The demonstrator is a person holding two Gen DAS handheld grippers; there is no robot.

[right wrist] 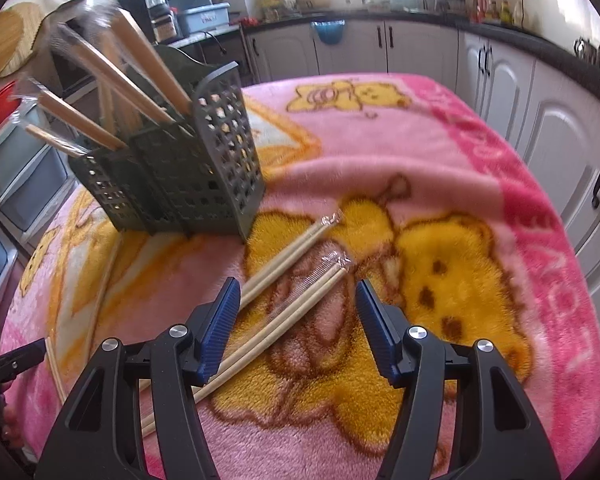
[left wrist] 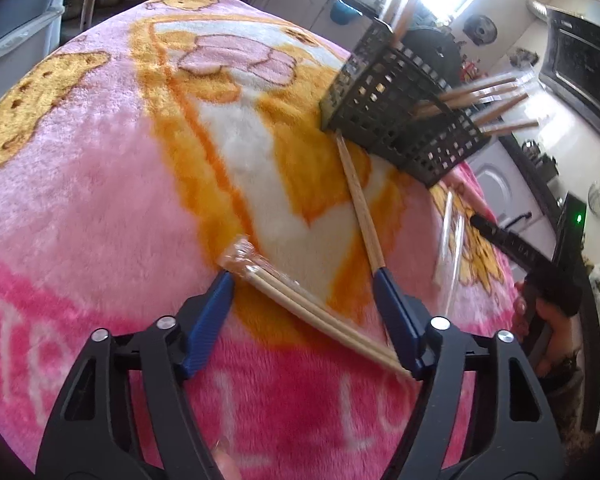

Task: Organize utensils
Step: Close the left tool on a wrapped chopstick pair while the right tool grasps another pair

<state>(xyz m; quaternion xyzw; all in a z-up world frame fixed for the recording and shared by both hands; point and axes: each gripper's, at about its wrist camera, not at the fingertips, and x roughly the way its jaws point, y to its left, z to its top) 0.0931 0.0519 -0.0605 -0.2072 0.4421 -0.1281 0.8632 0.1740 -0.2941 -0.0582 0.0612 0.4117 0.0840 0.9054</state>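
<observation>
My left gripper (left wrist: pixel 304 276) hangs low over the pink blanket (left wrist: pixel 100 184), jaws parted about halfway and gripping nothing. A wrapped chopstick pair (left wrist: pixel 300 300) lies between them, running slantwise from beside my left pad down under the right one, so its long axis crosses the gap at an angle, not squarely. A second pair (left wrist: pixel 360 204) runs from my right fingertip up to the foot of the black basket (left wrist: pixel 400 120), which stands toward the blanket's far right edge with wrapped sticks already in it.

Now my right gripper (right wrist: pixel 296 284): also about half open, nothing held. A wrapped pair (right wrist: pixel 284 320) lies in the gap, tip pointing up-right, tail passing under my left pad. Another pair (right wrist: pixel 288 252) sits just left of it, nearly parallel. The basket here stands far-left, well apart from my jaws.

By my reckoning each hand has its own pair nearest; both want some roll so the pads close across the sticks.
</observation>
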